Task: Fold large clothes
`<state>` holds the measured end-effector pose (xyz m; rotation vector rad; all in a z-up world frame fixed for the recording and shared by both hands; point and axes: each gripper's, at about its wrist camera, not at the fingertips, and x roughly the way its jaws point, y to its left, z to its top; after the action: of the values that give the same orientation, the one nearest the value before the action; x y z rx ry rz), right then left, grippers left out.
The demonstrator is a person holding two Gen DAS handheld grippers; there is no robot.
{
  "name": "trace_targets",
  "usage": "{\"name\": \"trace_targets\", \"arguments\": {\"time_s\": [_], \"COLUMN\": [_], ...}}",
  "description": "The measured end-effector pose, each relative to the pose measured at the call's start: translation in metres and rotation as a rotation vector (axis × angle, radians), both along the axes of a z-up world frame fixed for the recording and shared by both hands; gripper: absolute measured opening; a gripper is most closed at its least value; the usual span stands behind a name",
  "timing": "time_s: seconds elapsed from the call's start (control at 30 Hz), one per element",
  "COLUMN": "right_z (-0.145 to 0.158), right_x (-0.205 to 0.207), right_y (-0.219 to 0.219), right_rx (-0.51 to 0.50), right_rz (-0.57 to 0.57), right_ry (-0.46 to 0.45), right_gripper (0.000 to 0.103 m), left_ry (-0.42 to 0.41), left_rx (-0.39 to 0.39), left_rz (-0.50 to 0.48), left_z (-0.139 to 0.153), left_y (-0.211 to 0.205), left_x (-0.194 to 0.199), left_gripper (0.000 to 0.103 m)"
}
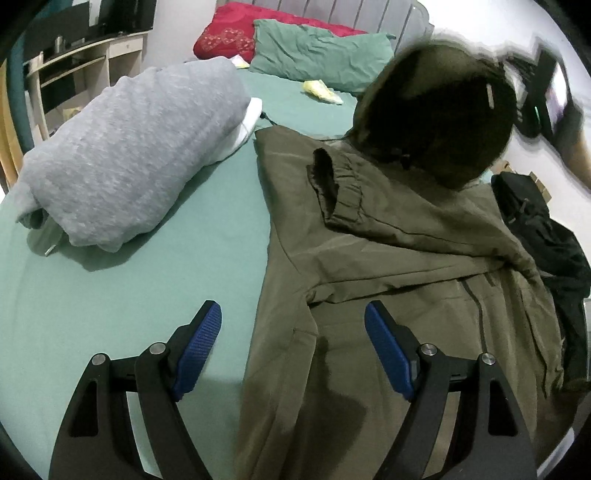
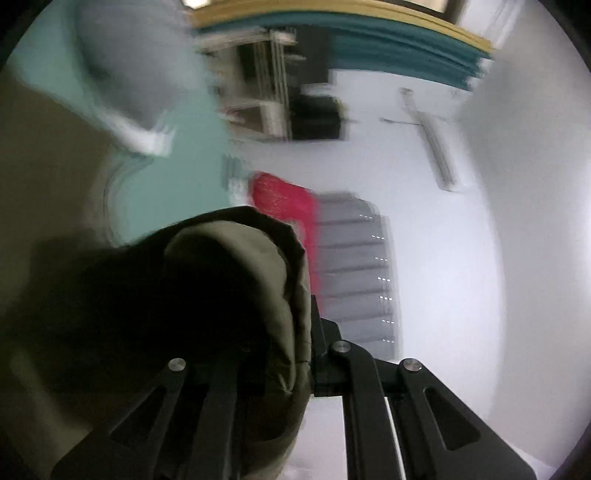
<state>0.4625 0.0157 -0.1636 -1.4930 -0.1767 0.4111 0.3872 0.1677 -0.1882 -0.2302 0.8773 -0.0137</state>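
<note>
An olive-green hooded jacket [image 1: 388,258] lies spread on the green bed sheet [image 1: 147,280], one sleeve folded across its body. Its hood [image 1: 436,118] is lifted off the bed at the upper right. My left gripper [image 1: 293,314] is open and empty, hovering over the jacket's left edge near the hem. My right gripper [image 2: 306,317] is shut on the jacket's hood [image 2: 236,280], which drapes over and hides its fingers; this view is motion-blurred. The right gripper [image 1: 546,107] shows blurred in the left wrist view, behind the raised hood.
A folded grey garment [image 1: 129,155] lies on the bed's left side. A green pillow [image 1: 317,55] and a red pillow [image 1: 229,33] sit by the headboard. A black bag [image 1: 546,236] lies beside the jacket's right edge. Shelves [image 1: 74,66] stand at the far left.
</note>
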Motion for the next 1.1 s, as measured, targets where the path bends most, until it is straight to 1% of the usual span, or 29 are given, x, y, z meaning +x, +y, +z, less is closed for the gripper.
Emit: {"name": "trace_targets", "arguments": {"time_s": [0.03, 0.1, 0.13, 0.17, 0.2, 0.23, 0.27, 0.3, 0.33, 0.37, 0.4, 0.47, 0.5, 0.57, 0.6, 0.67, 0.73, 0.8, 0.83, 0.87, 0.9, 0.93, 0.97, 1.0, 1.03, 1.07, 1.1], "right_z": [-0.016, -0.05, -0.061, -0.071, -0.079, -0.085, -0.09, -0.093, -0.092, -0.091, -0.089, -0.08, -0.071, -0.051, -0.039, -0.016, -0.004, -0.002, 0.0, 0.004, 0.006, 0.004, -0.003, -0.019, -0.04, -0.064, -0.087], "right_x": [-0.011, -0.038, -0.044, -0.05, -0.059, -0.065, -0.069, -0.073, -0.077, -0.085, -0.091, -0.098, -0.104, -0.122, -0.127, -0.116, -0.102, -0.074, -0.049, -0.034, -0.011, 0.013, 0.028, 0.043, 0.052, 0.051, 0.04], "right_y": [-0.007, -0.019, -0.025, -0.032, -0.038, -0.045, -0.052, -0.06, -0.067, -0.074, -0.077, -0.078, -0.083, -0.079, -0.076, -0.062, -0.051, -0.046, -0.042, -0.04, -0.041, -0.044, -0.048, -0.049, -0.046, -0.04, -0.033], "right_rx": [-0.014, -0.015, -0.012, 0.001, 0.014, 0.025, 0.048, 0.077, 0.106, 0.138, 0.161, 0.192, 0.22, 0.277, 0.324, 0.431, 0.504, 0.629, 0.73, 0.82, 0.932, 1.054, 1.129, 1.167, 1.153, 1.077, 0.951], "right_rz": [-0.004, -0.041, -0.064, -0.101, -0.14, -0.186, -0.241, -0.283, -0.298, -0.306, -0.323, -0.356, -0.365, -0.343, -0.326, -0.289, -0.301, -0.363, -0.4, -0.428, -0.466, -0.516, -0.561, -0.636, -0.698, -0.749, -0.773], "right_ry": [0.044, 0.186, 0.248, 0.326, 0.423, 0.502, 0.573, 0.656, 0.714, 0.761, 0.795, 0.83, 0.83, 0.839, 0.828, 0.821, 0.831, 0.899, 0.939, 0.956, 0.98, 1.025, 1.084, 1.198, 1.318, 1.401, 1.436], "right_gripper": [0.009, 0.009, 0.015, 0.025, 0.034, 0.05, 0.061, 0.064, 0.068, 0.07, 0.072, 0.072, 0.072, 0.072, 0.072, 0.072, 0.072, 0.072, 0.072, 0.072, 0.072, 0.072, 0.072, 0.072, 0.07, 0.062, 0.062], "left_ry": [-0.003, -0.009, -0.011, -0.012, -0.012, -0.007, -0.007, -0.006, -0.004, -0.003, -0.001, -0.001, -0.001, -0.006, -0.008, -0.006, -0.002, 0.005, 0.01, 0.012, 0.015, 0.019, 0.02, 0.024, 0.027, 0.032, 0.033], "left_rx": [-0.001, -0.002, -0.005, -0.008, -0.008, -0.009, -0.01, -0.011, -0.011, -0.011, -0.015, -0.022, -0.023, -0.032, -0.037, -0.042, -0.051, -0.052, -0.046, -0.039, -0.034, -0.025, -0.023, -0.021, -0.02, -0.025, -0.031], "left_rz": [0.001, 0.006, 0.007, 0.01, 0.013, 0.015, 0.016, 0.016, 0.016, 0.017, 0.02, 0.023, 0.025, 0.033, 0.036, 0.044, 0.049, 0.045, 0.04, 0.036, 0.035, 0.037, 0.038, 0.04, 0.042, 0.047, 0.05], "left_z": [0.002, 0.004, 0.005, 0.006, 0.005, 0.006, 0.006, 0.006, 0.006, 0.006, 0.007, 0.008, 0.009, 0.01, 0.01, 0.011, 0.01, 0.008, 0.007, 0.006, 0.006, 0.005, 0.004, 0.004, 0.003, 0.003, 0.003], "left_y": [0.002, 0.005, 0.007, 0.009, 0.01, 0.013, 0.015, 0.016, 0.018, 0.019, 0.022, 0.025, 0.027, 0.032, 0.034, 0.036, 0.036, 0.035, 0.034, 0.032, 0.032, 0.032, 0.032, 0.033, 0.034, 0.036, 0.038], "left_x": [-0.001, -0.006, -0.009, -0.012, -0.014, -0.017, -0.02, -0.022, -0.024, -0.024, -0.025, -0.026, -0.026, -0.027, -0.027, -0.026, -0.025, -0.024, -0.024, -0.024, -0.024, -0.023, -0.023, -0.021, -0.02, -0.019, -0.018], "left_gripper": [0.083, 0.083, 0.083, 0.083, 0.083, 0.083, 0.083, 0.083, 0.083, 0.083, 0.083, 0.083, 0.083, 0.083, 0.083, 0.083, 0.083, 0.083, 0.083, 0.083, 0.083, 0.083, 0.083, 0.083, 0.083, 0.083, 0.083]}}
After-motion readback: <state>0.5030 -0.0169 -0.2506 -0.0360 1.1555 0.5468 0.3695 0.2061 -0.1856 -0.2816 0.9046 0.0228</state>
